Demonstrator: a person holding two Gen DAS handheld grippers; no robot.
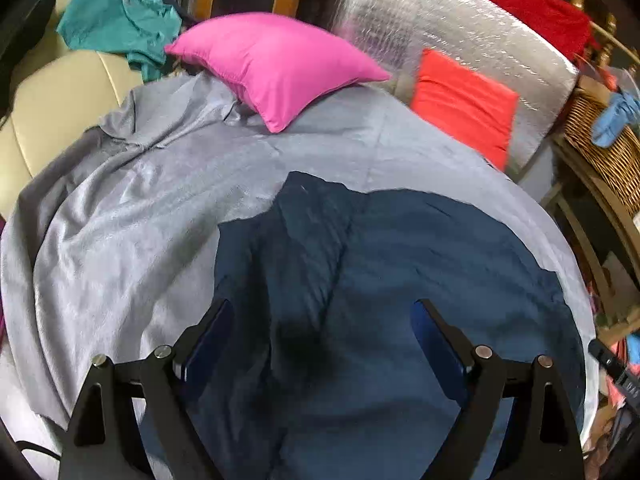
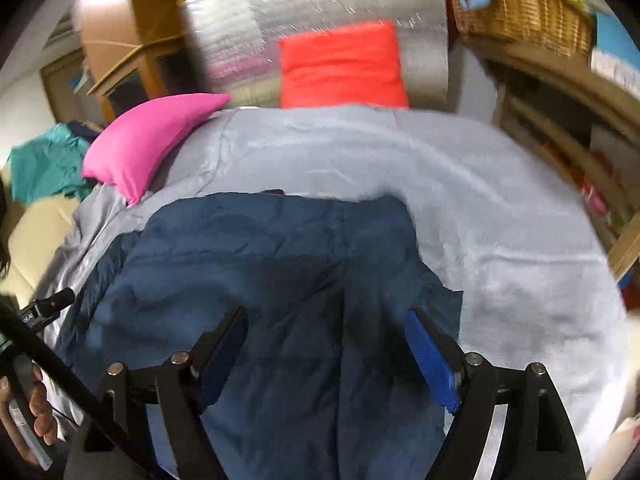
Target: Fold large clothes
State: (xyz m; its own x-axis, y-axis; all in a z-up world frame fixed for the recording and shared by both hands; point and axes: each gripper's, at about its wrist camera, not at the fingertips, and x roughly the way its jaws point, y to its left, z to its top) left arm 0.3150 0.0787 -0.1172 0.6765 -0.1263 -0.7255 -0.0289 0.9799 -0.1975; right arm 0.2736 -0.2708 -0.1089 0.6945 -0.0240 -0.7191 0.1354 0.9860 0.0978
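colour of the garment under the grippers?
Dark navy blue garment, plain, no pattern. Clearest in the left wrist view.

left gripper (image 1: 322, 332) spread, right gripper (image 2: 326, 340) spread

Under the left gripper (image 1: 322, 338), black with blue pads, lies a dark navy garment (image 1: 384, 280), plain with no print. It sits on a pale grey bedcover (image 1: 120, 216) with a faint sheen. Ahead of the gripper is a bright pink pillow (image 1: 276, 64); ahead and to its right, a coral-red cushion (image 1: 464, 108) against silvery bubble-textured foil (image 1: 440, 28). A teal cloth (image 1: 116, 20) lies far ahead to the left, over a cream seat (image 1: 60, 96). The basket (image 1: 600, 148) to the right is tan wicker.
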